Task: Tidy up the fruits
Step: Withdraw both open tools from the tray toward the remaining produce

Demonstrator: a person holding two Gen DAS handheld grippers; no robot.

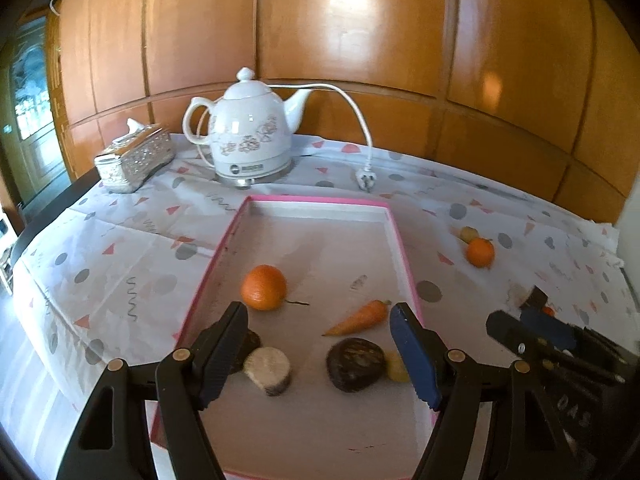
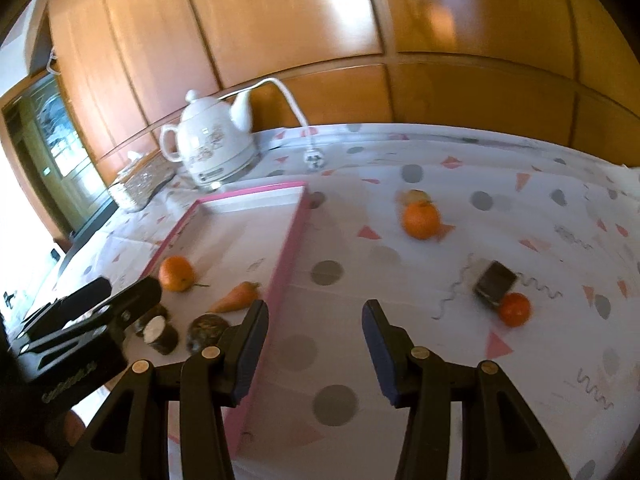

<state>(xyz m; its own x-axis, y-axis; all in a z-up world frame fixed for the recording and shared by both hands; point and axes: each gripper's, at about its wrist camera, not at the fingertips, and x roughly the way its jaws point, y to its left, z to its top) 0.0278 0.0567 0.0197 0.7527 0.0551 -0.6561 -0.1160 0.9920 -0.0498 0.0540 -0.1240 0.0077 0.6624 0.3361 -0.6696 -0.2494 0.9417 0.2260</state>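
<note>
At the far left, a silver embossed tissue box sits on the patterned tablecloth, a white tissue poking from its top, and just to its right stands a glossy white ceramic electric kettle with a faint floral print; its white cord loops down to a plug lying loose on the cloth. In front of these lies a shallow rectangular tray with a pink rim and pale floor, its near end cut off by the frame. Inside it, from left to right: a dark lump mostly hidden behind the left finger of the left gripper, a round dimpled orange, a short cylinder with a pale flat top and dark side, a tapered carrot, a dark wrinkled rounded piece too murky to name, and a yellowish bit half hidden behind the right finger. The left gripper hangs over the tray with its jaws spread wide and nothing between them. Right of the tray, on the cloth, a second orange touches a blurred tan item behind it, and a dark glossy rectangular object rests against a smaller reddish-orange fruit. The right gripper hovers above the tray's right edge and bare cloth, jaws likewise wide apart and holding nothing; its view is motion-blurred.
</note>
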